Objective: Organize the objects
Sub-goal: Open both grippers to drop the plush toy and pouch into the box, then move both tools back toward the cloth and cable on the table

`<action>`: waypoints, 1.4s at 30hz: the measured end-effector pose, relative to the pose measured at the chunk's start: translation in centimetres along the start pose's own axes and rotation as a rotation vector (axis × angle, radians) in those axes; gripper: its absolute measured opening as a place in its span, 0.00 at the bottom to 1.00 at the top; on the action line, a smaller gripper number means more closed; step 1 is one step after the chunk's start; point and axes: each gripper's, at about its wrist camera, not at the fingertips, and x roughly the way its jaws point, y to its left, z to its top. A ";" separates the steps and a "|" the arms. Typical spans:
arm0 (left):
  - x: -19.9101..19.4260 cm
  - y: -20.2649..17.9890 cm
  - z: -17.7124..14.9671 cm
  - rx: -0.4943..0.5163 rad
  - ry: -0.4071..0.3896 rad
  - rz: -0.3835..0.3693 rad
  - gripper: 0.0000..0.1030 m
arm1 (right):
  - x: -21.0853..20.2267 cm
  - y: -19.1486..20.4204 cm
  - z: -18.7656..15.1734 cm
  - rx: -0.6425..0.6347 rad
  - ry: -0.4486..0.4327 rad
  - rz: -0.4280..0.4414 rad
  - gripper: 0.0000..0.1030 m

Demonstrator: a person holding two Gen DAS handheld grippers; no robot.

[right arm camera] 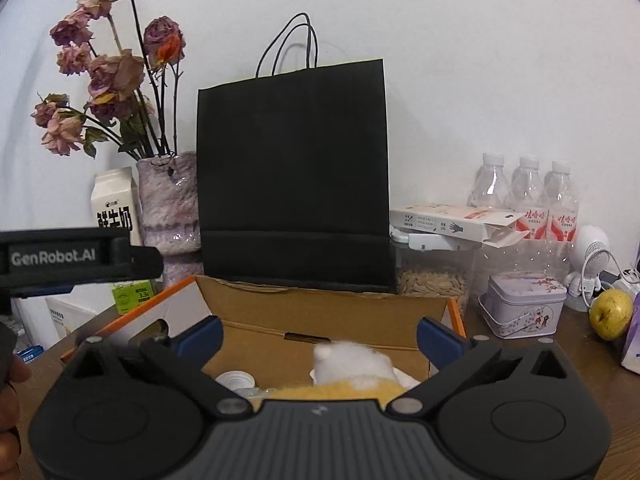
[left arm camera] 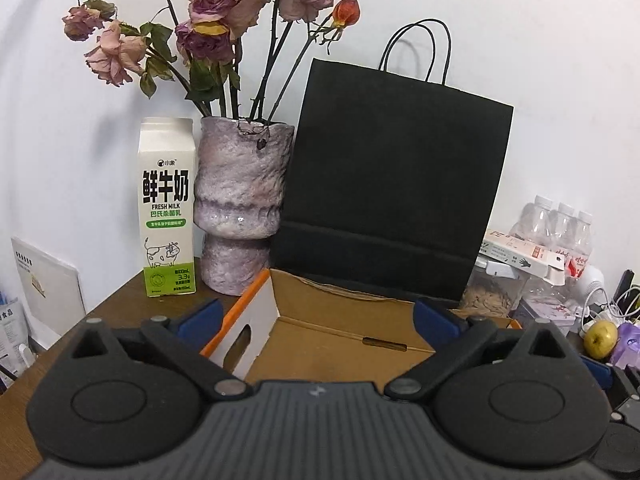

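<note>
An open cardboard box (left arm camera: 340, 320) with an orange rim sits on the brown table in front of me; it also shows in the right wrist view (right arm camera: 332, 312). In that view a white and yellow plush toy (right arm camera: 352, 372) and a white bottle cap (right arm camera: 236, 380) lie inside it. My left gripper (left arm camera: 316, 316) is open and empty above the box's near side. My right gripper (right arm camera: 320, 336) is open and empty over the box, just above the plush toy. The left gripper's body (right arm camera: 76, 258) shows at the left of the right wrist view.
A black paper bag (left arm camera: 388, 184) stands behind the box, with a vase of dried roses (left arm camera: 240, 208) and a milk carton (left arm camera: 168, 208) to its left. To the right are water bottles (right arm camera: 528, 196), a seed jar (right arm camera: 434, 280), a tin (right arm camera: 524, 304) and a yellow apple (right arm camera: 610, 314).
</note>
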 end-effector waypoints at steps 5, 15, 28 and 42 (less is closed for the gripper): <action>-0.1 -0.1 0.0 0.005 0.003 -0.003 1.00 | -0.3 0.2 0.0 -0.008 -0.006 0.009 1.00; -1.0 -0.4 -0.2 0.015 -0.003 -0.014 1.00 | -1.2 0.5 0.0 -0.016 -0.015 0.017 1.00; -3.4 0.6 -1.0 0.027 -0.008 -0.010 1.00 | -3.4 0.5 -0.2 -0.025 -0.029 0.015 1.00; -8.3 2.5 -3.4 0.052 -0.047 0.013 1.00 | -8.4 1.0 -2.9 -0.071 -0.037 0.007 1.00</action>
